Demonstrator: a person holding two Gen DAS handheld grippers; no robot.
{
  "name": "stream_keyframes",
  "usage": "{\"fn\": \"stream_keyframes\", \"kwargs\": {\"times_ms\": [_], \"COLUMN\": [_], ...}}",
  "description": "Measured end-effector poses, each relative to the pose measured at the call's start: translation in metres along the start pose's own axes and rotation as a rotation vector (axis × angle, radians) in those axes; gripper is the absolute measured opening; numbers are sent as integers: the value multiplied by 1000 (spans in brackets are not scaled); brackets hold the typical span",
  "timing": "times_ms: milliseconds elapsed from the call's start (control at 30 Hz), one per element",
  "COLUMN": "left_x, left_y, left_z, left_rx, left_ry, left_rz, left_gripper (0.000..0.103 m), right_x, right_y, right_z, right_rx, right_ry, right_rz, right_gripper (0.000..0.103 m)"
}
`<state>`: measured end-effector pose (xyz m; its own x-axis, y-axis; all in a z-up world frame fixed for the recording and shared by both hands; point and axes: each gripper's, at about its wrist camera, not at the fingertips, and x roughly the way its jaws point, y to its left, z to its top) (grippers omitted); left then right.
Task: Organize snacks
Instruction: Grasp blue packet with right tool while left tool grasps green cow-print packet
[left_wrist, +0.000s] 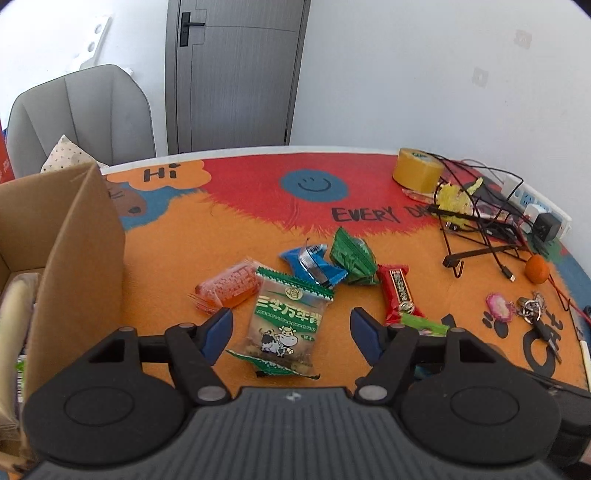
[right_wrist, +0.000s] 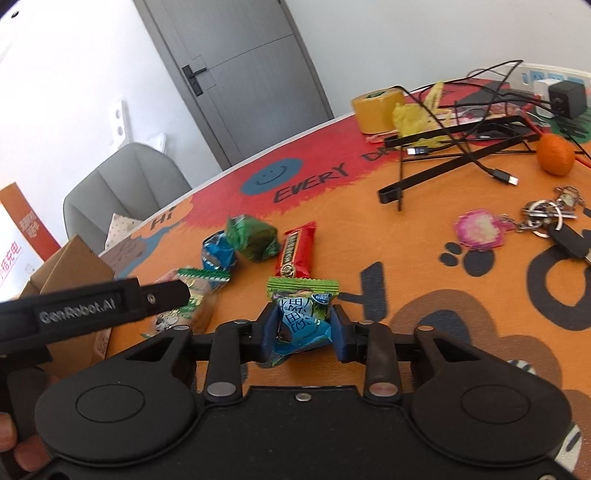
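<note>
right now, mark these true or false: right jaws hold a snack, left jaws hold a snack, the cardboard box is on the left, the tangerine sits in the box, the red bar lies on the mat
1. The right gripper holds a snack: true, its jaws pinch the blue-green packet.
2. The left gripper holds a snack: false, its jaws are open above the cow packet.
3. The cardboard box is on the left: true.
4. The tangerine sits in the box: false, it lies on the mat near the cables.
5. The red bar lies on the mat: true.
</note>
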<state>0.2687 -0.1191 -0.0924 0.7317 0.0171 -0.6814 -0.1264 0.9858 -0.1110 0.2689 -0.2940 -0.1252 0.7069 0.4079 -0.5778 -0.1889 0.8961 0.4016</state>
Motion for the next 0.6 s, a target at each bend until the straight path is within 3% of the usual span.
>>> {"fn": "stream_keyframes", "kwargs": {"times_ms": [300, 400, 467, 600], "left_x": [25, 33, 32, 29], "left_y": [-2, -1, -2, 0], "left_z": [-4, -6, -8, -10], "left_rx": [15, 22, 39, 40], "left_ry": [26, 41, 24, 18], "left_rz": [34, 41, 46, 36], "left_gripper": [69, 62, 49, 47], "right_x": [-5, -5, -6, -7], "right_y": [-13, -15, -15, -15], "right_z": [2, 1, 1, 0], "right_rx": [25, 29, 31, 35], "right_ry": [-20, -24, -28, -34], "right_rz": [-17, -20, -26, -31], "right_gripper": [31, 31, 31, 31]}}
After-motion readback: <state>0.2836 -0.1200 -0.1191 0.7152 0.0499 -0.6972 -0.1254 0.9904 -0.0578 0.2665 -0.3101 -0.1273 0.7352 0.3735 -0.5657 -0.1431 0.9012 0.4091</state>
